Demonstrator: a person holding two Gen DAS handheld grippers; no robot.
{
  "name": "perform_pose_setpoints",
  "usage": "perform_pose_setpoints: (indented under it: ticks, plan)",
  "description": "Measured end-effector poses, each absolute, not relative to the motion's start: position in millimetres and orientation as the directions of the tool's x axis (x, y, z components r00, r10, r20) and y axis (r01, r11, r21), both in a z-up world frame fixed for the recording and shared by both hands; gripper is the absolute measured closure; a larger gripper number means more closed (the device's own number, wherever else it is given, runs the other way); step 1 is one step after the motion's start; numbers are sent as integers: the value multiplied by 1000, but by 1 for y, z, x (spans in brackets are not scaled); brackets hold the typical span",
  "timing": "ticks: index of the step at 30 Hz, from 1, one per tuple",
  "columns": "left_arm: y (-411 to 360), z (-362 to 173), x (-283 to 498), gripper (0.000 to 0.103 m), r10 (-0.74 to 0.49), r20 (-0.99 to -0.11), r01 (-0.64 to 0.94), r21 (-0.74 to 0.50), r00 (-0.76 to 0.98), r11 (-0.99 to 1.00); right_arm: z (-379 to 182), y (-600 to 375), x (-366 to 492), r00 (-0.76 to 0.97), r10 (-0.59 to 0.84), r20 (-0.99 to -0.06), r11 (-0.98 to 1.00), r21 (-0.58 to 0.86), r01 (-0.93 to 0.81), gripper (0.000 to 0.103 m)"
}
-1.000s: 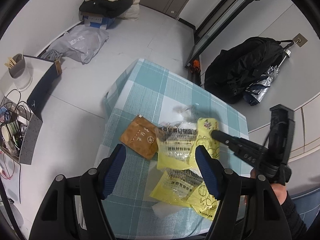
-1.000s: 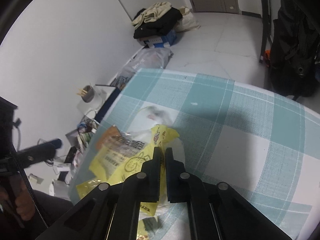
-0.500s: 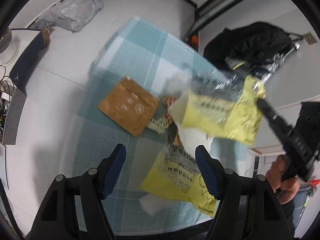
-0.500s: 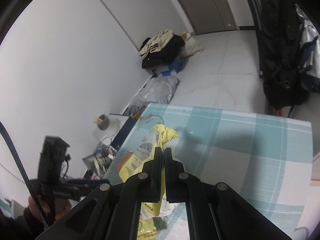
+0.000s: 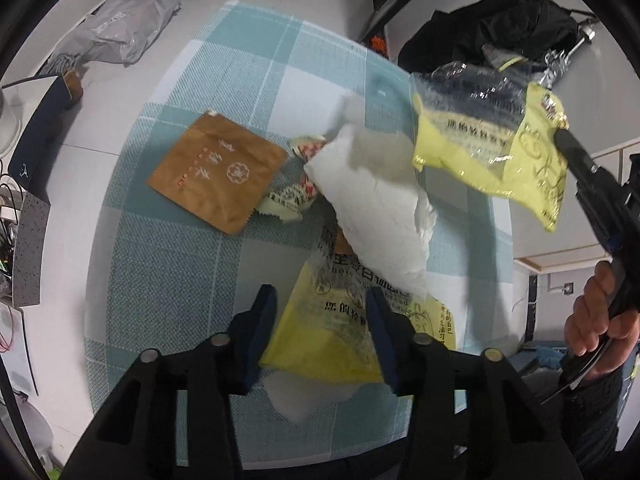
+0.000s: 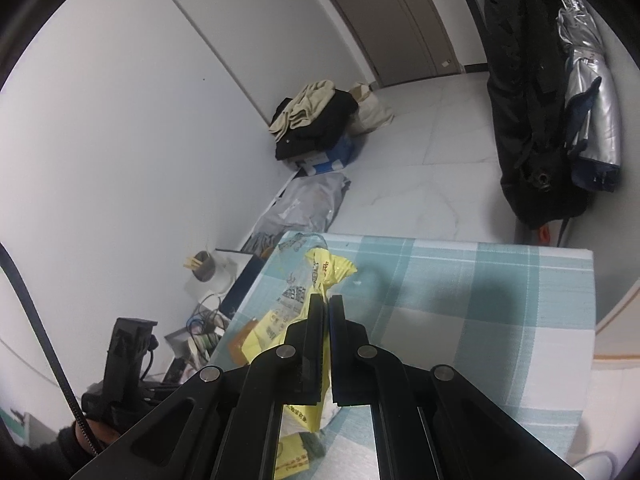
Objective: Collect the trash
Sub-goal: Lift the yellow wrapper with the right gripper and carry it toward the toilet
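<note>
White walls (image 6: 120, 128), pale tiled floor (image 6: 432, 152), grey door (image 6: 384, 20), checked tablecloth (image 6: 500, 300)

Left wrist view: lower wrapper (image 5: 332, 332) lies on the surface (image 5: 168, 280) between the left gripper (image 5: 320, 336) fingers, jaws closing. Tissue (image 5: 376, 208) overlaps its far end. Flat packet (image 5: 218, 174) sits left of the tissue — small torn wrapper (image 5: 288, 200) between them. Upper wrapper (image 5: 492, 148) hangs off the surface at right, pinched in the right gripper (image 6: 326, 304). Backpack (image 5: 500, 28) behind, on the floor.
</note>
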State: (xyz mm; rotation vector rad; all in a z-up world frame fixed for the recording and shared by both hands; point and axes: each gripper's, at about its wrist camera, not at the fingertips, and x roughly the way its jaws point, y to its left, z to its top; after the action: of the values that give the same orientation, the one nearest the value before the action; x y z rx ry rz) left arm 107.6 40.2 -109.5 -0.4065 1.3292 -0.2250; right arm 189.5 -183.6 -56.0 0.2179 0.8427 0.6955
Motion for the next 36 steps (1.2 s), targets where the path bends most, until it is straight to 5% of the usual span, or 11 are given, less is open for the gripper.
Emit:
perform_pose_setpoints:
  ticks: [5, 8, 36]
  plan:
    - [38, -107, 107, 79, -347, -903, -63, -373, 255, 925, -52, -187, 184, 475, 635, -610, 767, 425, -480, 101]
    - [39, -103, 105, 97, -348, -898, -63, -377, 270, 924, -48, -191, 182, 486, 633, -603, 770, 424, -476, 101]
    - [46, -44, 76, 102, -409, -756, -36, -494, 511, 869, -28, -243, 91, 645, 507, -572, 858, 406, -315, 101]
